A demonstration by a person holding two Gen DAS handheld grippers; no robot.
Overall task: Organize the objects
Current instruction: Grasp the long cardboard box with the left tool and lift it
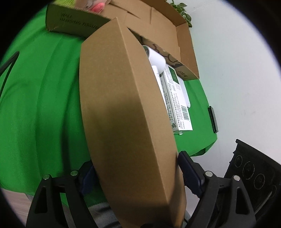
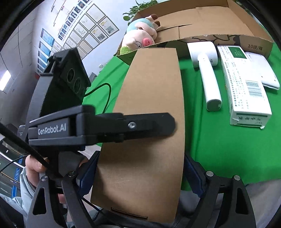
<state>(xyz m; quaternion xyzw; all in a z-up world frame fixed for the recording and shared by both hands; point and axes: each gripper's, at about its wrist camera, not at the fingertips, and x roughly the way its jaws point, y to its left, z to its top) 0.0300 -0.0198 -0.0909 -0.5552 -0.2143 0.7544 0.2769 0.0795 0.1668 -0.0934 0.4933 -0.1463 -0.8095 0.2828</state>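
Note:
Both grippers hold one flat brown cardboard box (image 2: 149,108) above the green-covered table (image 2: 219,149). My left gripper (image 1: 137,177) is shut on the box (image 1: 123,114) across its narrow sides; it also shows from the side in the right wrist view (image 2: 140,124). My right gripper (image 2: 138,175) is shut on the box's near end. On the table lie a white handheld device (image 2: 209,73), a white printed box with a barcode (image 2: 245,87) and a white pouch (image 2: 263,70). These also show in the left wrist view (image 1: 177,98).
A large open cardboard carton (image 2: 202,22) stands at the back of the table, with a plush pig (image 2: 140,36) in it. A black cable (image 2: 105,98) lies on the cloth at the left. A plant (image 1: 182,12) stands behind the carton.

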